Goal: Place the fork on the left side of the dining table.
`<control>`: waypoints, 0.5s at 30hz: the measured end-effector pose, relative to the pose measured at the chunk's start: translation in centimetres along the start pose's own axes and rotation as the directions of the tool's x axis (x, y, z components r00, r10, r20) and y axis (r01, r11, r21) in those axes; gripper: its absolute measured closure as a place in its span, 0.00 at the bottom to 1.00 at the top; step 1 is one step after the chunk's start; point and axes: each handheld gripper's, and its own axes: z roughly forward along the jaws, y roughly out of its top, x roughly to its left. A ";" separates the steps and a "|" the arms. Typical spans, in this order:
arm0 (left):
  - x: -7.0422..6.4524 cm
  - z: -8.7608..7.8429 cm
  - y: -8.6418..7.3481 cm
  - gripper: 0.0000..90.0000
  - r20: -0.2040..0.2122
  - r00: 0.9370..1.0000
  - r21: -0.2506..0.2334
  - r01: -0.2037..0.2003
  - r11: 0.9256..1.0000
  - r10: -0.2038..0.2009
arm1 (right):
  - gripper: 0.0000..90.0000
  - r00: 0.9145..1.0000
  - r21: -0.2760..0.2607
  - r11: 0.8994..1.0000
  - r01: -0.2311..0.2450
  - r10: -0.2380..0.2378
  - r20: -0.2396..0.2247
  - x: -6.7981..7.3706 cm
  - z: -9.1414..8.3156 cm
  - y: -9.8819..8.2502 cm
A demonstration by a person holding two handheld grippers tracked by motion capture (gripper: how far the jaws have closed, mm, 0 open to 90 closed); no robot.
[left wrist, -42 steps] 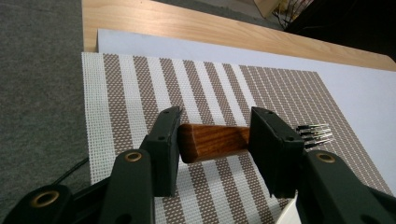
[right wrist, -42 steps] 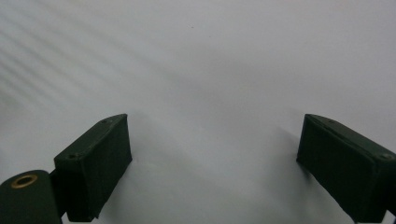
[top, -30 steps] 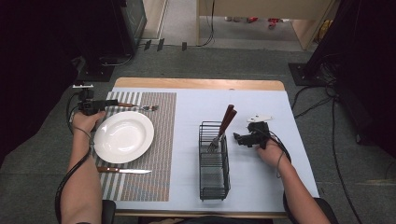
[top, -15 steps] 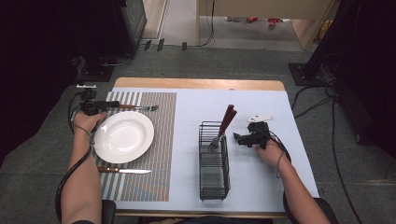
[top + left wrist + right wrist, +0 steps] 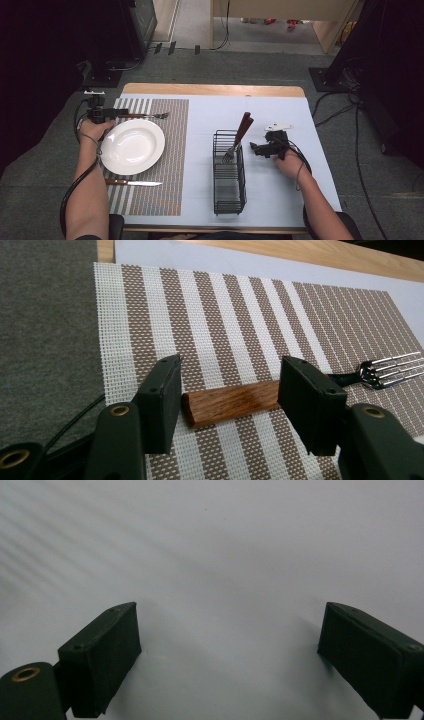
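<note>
Left gripper point(image 5: 227, 400) jaws just opened, parted around the fork point(image 5: 250, 397) handle without pressing it; fork lies on striped placemat point(image 5: 225, 325) beyond plate point(image 5: 132, 146). Right gripper point(image 5: 227, 655) gapes wide, empty. No readable writing.

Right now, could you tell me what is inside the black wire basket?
The wire basket holds wooden-handled cutlery leaning at its far end, a fork's tines visible; how many pieces is unclear. The near part looks empty.

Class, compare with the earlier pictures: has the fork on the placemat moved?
No. The fork lies beyond the plate on the striped placemat, as before.
</note>
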 end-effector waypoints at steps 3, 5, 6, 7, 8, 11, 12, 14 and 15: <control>0.2 -0.1 0.0 0.45 0.000 1.000 -0.006 0.024 1.000 -0.024 | 0.10 1.000 0.000 1.000 -0.002 0.002 0.000 0.0 0.0 0.0; 0.2 -0.2 -0.1 0.45 -0.002 1.000 -0.004 0.015 1.000 -0.015 | 0.10 1.000 0.000 1.000 -0.003 0.003 0.000 0.0 0.0 0.0; 0.2 -0.2 0.0 0.45 -0.004 1.000 -0.005 0.016 1.000 -0.016 | 0.10 1.000 -0.001 1.000 0.000 0.000 0.000 0.0 0.0 0.0; 0.2 -0.2 0.0 0.44 -0.004 1.000 -0.005 0.016 1.000 -0.016 | 0.10 1.000 -0.001 1.000 0.001 -0.001 0.001 0.0 0.0 0.0; 0.2 -0.2 0.0 0.44 -0.003 1.000 -0.005 0.016 1.000 -0.016 | 0.10 1.000 -0.001 1.000 0.001 -0.001 0.001 0.0 0.0 0.0; 0.2 -0.7 0.1 0.44 -0.012 1.000 -0.024 0.015 1.000 -0.015 | 0.10 1.000 0.000 1.000 -0.001 0.001 0.000 0.0 0.0 0.0; 0.2 -0.8 0.1 0.44 -0.012 1.000 -0.030 0.014 0.999 -0.014 | 0.10 1.000 -0.001 1.000 0.000 0.000 0.000 0.0 0.0 0.0; 0.0 -1.1 0.2 0.44 -0.017 1.000 -0.043 0.010 0.999 -0.011 | 0.10 1.000 -0.002 1.000 0.001 -0.001 0.001 0.0 0.0 0.0; 0.0 -1.1 0.2 0.44 -0.017 1.000 -0.043 0.010 0.999 -0.011 | 0.10 1.000 -0.001 1.000 0.000 0.000 0.000 0.0 0.0 0.0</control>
